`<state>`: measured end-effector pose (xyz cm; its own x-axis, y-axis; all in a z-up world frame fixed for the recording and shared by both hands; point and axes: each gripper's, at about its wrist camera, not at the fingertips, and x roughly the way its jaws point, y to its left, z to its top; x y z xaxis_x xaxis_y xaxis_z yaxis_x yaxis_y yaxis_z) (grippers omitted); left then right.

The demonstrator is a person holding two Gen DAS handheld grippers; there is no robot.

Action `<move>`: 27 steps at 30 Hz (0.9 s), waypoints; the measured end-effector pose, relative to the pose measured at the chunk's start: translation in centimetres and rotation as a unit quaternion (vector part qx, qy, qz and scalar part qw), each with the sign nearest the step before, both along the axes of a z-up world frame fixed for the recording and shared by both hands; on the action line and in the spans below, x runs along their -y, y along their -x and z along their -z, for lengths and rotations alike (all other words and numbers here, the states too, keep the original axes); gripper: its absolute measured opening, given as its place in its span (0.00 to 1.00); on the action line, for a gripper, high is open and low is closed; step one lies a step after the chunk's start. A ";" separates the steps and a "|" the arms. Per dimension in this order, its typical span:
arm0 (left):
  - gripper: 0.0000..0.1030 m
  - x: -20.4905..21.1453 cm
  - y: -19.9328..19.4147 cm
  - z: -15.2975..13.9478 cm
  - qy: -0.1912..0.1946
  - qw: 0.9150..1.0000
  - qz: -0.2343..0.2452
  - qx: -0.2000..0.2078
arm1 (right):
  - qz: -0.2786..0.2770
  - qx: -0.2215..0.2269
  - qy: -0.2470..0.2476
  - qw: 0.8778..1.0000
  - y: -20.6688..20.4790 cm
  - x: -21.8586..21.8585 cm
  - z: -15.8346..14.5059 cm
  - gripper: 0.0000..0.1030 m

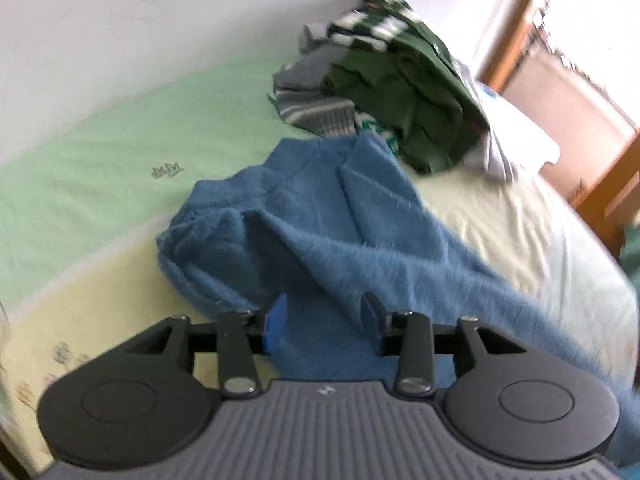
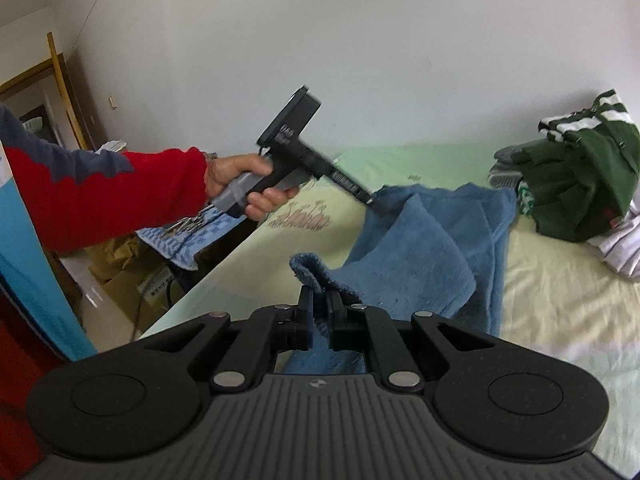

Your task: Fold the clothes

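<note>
A fuzzy blue garment (image 1: 320, 220) lies crumpled on the bed, also shown in the right wrist view (image 2: 432, 248). My left gripper (image 1: 325, 322) is open, its fingers on either side of a fold of the blue cloth. In the right wrist view the left gripper's tip (image 2: 374, 202) touches the garment's far edge. My right gripper (image 2: 319, 304) is shut on a near edge of the blue garment, lifting it off the bed.
A pile of dark green, striped and grey clothes (image 1: 392, 80) sits at the far end of the bed (image 1: 100, 160), also in the right wrist view (image 2: 576, 176). White cloth (image 2: 620, 244) lies beside it. Boxes (image 2: 128, 272) stand on the floor left of the bed.
</note>
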<state>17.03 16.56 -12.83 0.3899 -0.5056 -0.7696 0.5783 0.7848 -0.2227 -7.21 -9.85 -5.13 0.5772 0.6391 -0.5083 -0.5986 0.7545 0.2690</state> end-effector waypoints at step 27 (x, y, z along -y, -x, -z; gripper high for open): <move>0.13 4.9 -0.7 3.8 -0.003 0.999 -0.044 -0.001 | -0.131 0.025 0.175 0.976 2.3 -4.9 6.7 0.38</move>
<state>17.74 11.62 -16.62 0.4315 -0.4651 -0.7730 0.5072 0.8337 -0.2185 -9.50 -4.95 -11.80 0.4479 0.5607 -0.6964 -0.7886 0.6148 -0.0122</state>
